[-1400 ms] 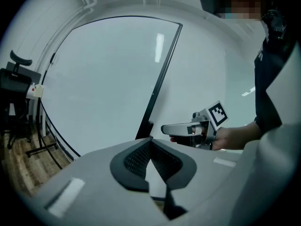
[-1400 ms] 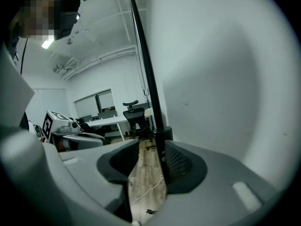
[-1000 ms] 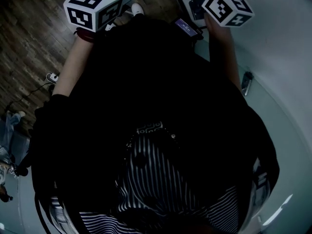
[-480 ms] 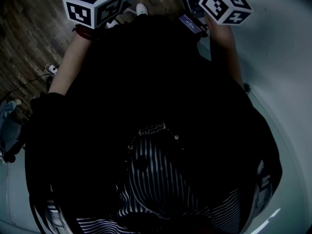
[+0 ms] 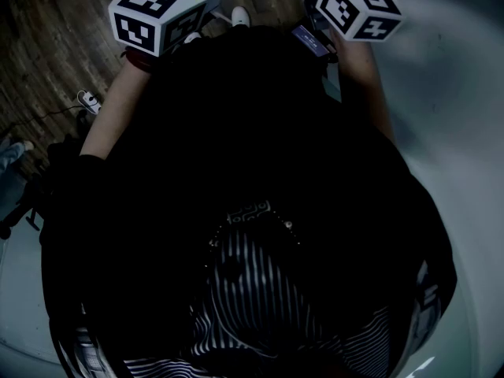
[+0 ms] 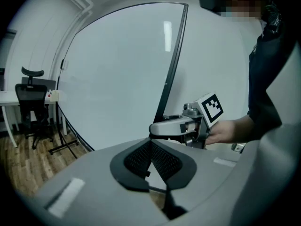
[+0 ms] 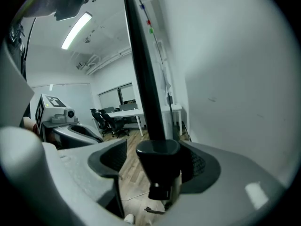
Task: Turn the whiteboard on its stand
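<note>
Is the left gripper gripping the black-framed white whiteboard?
No, the left gripper has its jaws together, empty, short of the black-framed white whiteboard.

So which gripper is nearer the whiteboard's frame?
Right. The right gripper has just been opening its jaws, with the frame between them. The left gripper, shut and empty, sits back from that edge.

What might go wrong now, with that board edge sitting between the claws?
The right gripper has just been opening its jaws. The frame of the board stands between them ungripped, so it could swing on its own. The left gripper is shut and off the board, so nothing steadies it. A swinging board might reach the chair past its far edge.
</note>
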Tool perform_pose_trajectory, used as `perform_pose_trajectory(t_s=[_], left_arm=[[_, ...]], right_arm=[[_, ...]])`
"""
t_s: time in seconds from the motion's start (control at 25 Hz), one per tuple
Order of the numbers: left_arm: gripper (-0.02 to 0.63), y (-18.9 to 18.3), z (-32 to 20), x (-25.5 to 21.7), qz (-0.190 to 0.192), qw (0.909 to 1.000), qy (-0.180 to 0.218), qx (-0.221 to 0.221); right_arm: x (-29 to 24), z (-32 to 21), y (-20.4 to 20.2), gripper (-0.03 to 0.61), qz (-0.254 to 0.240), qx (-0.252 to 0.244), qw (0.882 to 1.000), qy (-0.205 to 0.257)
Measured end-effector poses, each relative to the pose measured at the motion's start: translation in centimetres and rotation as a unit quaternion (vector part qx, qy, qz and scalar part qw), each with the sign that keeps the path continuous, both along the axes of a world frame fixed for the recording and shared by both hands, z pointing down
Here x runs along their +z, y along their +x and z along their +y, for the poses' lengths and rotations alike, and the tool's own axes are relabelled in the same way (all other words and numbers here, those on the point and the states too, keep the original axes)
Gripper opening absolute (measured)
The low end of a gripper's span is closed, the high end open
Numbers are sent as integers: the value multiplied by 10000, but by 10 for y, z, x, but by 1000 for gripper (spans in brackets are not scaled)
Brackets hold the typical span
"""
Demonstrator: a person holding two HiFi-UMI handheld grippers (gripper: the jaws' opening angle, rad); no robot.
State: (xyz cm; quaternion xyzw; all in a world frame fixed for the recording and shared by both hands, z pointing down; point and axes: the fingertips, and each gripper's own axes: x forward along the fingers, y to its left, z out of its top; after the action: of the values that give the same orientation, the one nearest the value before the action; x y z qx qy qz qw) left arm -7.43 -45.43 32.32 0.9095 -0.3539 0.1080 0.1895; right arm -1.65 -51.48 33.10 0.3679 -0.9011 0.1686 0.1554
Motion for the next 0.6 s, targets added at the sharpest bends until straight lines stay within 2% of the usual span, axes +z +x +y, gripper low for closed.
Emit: perform_pose_trajectory(t_s=[0.12, 0.28, 0.32, 0.4, 0.44, 0.6], left_arm=[[-2, -16, 0, -1, -29, 9997, -16, -257], [-2, -28, -2, -2, 105, 9994, 12, -326], [-2, -28, 0, -1, 244, 9991, -43, -341], [-2, -29, 6, 5, 469, 9978, -210, -426], [-2, -30, 9, 10, 475, 9974, -266, -478], [-2, -31, 8, 13, 373, 9976, -173, -550]], right_arm=[[6, 1, -3, 325, 145, -57, 9999, 19], [14, -6, -11, 305, 390, -89, 9992, 62], [15, -7, -10, 288, 466, -83, 9988, 89], [20, -8, -4, 188, 612, -63, 9980, 157], [22, -7, -1, 169, 659, -56, 9976, 182], [27, -8, 7, 164, 706, -7, 9970, 313]])
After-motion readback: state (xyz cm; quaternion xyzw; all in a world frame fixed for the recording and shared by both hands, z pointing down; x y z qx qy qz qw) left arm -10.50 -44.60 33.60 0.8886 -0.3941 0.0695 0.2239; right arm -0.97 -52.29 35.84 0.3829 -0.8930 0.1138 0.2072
